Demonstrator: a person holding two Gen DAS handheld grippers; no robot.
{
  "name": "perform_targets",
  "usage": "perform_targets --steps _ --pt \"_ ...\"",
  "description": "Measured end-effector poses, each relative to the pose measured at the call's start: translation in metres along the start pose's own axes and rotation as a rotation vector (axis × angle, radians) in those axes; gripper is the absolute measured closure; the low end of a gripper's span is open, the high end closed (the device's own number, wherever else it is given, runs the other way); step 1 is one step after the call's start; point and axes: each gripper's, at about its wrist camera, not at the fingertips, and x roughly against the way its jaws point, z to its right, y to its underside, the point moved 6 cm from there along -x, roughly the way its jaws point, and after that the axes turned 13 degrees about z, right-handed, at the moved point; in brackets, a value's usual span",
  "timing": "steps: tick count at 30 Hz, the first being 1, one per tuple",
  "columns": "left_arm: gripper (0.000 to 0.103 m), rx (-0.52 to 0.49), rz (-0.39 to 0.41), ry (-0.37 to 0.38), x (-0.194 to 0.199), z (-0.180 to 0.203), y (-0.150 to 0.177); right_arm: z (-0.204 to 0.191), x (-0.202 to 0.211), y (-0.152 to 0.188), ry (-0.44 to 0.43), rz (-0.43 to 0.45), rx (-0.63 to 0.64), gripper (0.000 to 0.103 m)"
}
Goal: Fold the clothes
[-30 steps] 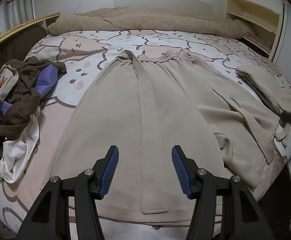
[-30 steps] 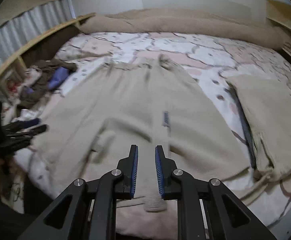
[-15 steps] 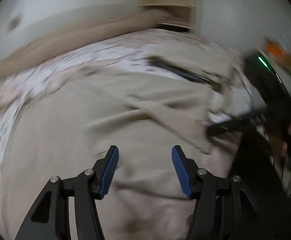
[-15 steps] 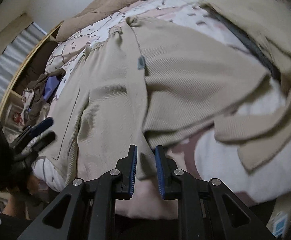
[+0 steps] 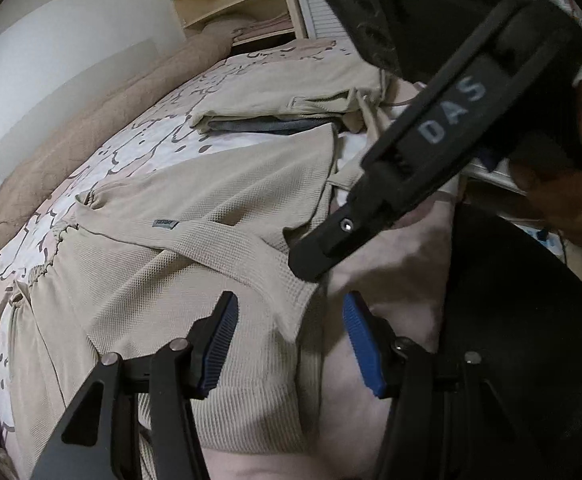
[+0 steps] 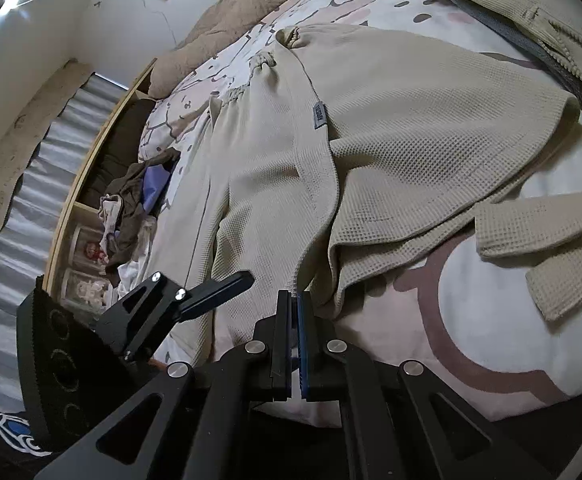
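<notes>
A beige waffle-knit garment (image 5: 163, 280) (image 6: 391, 140) lies spread on the bed, with a gathered waist and a small grey label (image 6: 320, 114). My left gripper (image 5: 289, 332) is open, its blue pads on either side of the garment's hem near the bed edge. My right gripper (image 6: 295, 308) is shut on the hem edge of the garment. The right gripper also shows in the left wrist view (image 5: 431, 160), close above the hem. The left gripper shows in the right wrist view (image 6: 211, 292), at the left.
A folded beige stack over a grey item (image 5: 291, 96) (image 6: 531, 32) lies on the bed (image 6: 491, 320). A pile of brown, white and purple clothes (image 6: 131, 208) sits at the bed's far side. A brown duvet (image 5: 71, 140) lies along the head. Shelves (image 5: 235, 4) stand behind.
Both grippers have swung down to the garment's hem at the bed edge. My right gripper has closed on the hem edge. The left stays open.
</notes>
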Motion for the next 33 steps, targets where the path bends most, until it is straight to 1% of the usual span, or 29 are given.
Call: perform_targets --steps 1,3,4,6,7,8,9,11,13,16,18,19,21,22,23,24,26,28,33 --pt "0.084 0.001 -0.009 -0.001 -0.003 0.0 0.0 -0.001 0.0 0.0 -0.001 0.0 0.002 0.1" --pt "0.091 0.007 -0.02 0.004 -0.007 0.0 0.001 -0.003 0.0 -0.001 0.001 0.001 0.012 0.1" --pt "0.097 0.012 -0.023 0.008 -0.009 0.0 0.002 -0.004 0.0 -0.001 -0.001 0.002 0.015 0.1" --pt "0.098 0.027 -0.018 0.005 -0.007 -0.002 0.001 -0.005 0.001 -0.002 -0.004 0.003 0.021 0.1" --pt "0.098 0.045 -0.008 -0.009 -0.004 -0.006 -0.001 -0.006 0.003 -0.003 0.004 0.009 0.031 0.1" --pt "0.098 0.073 0.0 -0.026 0.0 -0.012 -0.003 -0.007 0.004 -0.005 0.018 0.016 0.042 0.1" --pt "0.099 0.124 0.011 -0.053 0.006 -0.024 -0.005 -0.009 0.007 -0.007 0.031 0.03 0.049 0.1" --pt "0.099 0.257 0.039 -0.115 0.024 -0.057 -0.008 -0.011 0.018 -0.014 0.035 0.076 0.055 0.1" --pt "0.099 0.402 0.082 -0.183 0.053 -0.097 -0.008 -0.015 0.031 -0.025 0.039 0.129 0.066 0.1" --pt "0.099 0.617 0.149 -0.288 0.098 -0.156 -0.006 -0.008 0.042 -0.042 0.102 0.184 0.089 0.1" --pt "0.099 0.712 0.194 -0.376 0.131 -0.19 0.004 0.004 0.043 -0.049 0.137 0.193 0.072 0.1" --pt "0.099 0.755 0.21 -0.443 0.151 -0.21 0.014 0.01 0.042 -0.053 0.151 0.195 0.06 0.1" --pt "0.099 0.813 0.219 -0.572 0.182 -0.243 0.037 0.024 0.038 -0.059 0.18 0.195 0.026 0.1" --pt "0.099 0.841 0.205 -0.641 0.195 -0.26 0.053 0.03 0.037 -0.06 0.193 0.194 0.013 0.1" --pt "0.099 0.867 0.186 -0.682 0.202 -0.271 0.067 0.034 0.035 -0.062 0.203 0.192 0.003 0.1" --pt "0.099 0.892 0.166 -0.713 0.206 -0.279 0.08 0.036 0.033 -0.062 0.211 0.188 -0.004 0.1" --pt "0.099 0.93 0.125 -0.745 0.207 -0.286 0.103 0.041 0.028 -0.063 0.229 0.181 -0.017 0.1" --pt "0.099 0.963 0.085 -0.757 0.2 -0.288 0.122 0.043 0.026 -0.064 0.243 0.176 -0.017 0.1" --pt "0.099 1.013 -0.002 -0.744 0.177 -0.271 0.151 0.039 0.022 -0.065 0.292 0.169 0.045 0.1"
